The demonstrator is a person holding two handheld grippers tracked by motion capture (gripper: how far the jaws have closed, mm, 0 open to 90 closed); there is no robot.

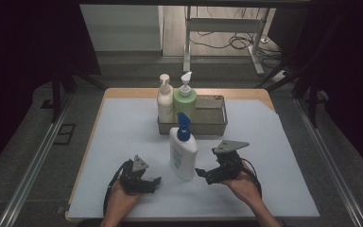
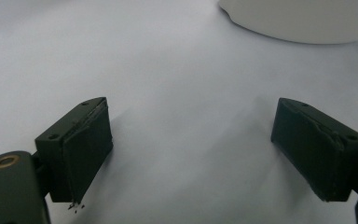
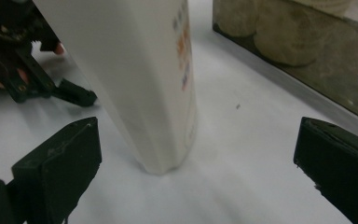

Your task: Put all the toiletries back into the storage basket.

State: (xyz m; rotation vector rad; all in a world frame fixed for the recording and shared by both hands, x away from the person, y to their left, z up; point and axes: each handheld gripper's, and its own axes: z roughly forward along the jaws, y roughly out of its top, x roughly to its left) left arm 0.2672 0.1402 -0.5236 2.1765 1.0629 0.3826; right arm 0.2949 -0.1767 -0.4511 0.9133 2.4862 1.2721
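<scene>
A white lotion bottle with a blue pump (image 1: pixel 183 151) stands upright on the white sheet, between the two hands. My right gripper (image 1: pixel 205 176) is open just to its right. In the right gripper view the bottle (image 3: pixel 140 79) stands in front of the gap, nearer the left jaw and touching neither. My left gripper (image 1: pixel 153 185) is open to the bottle's left and holds nothing. In the left gripper view its gripper (image 2: pixel 191 144) has bare sheet between the jaws, and the bottle's base (image 2: pixel 303 21) is at the top edge.
A metal wire basket (image 1: pixel 215 122) stands behind the bottle and holds a cream pump bottle (image 1: pixel 165 101) and a green pump bottle (image 1: pixel 185 99) at its left end. The white sheet (image 1: pixel 123 127) covers a wooden table. The basket's side (image 3: pixel 307 51) is close on the right.
</scene>
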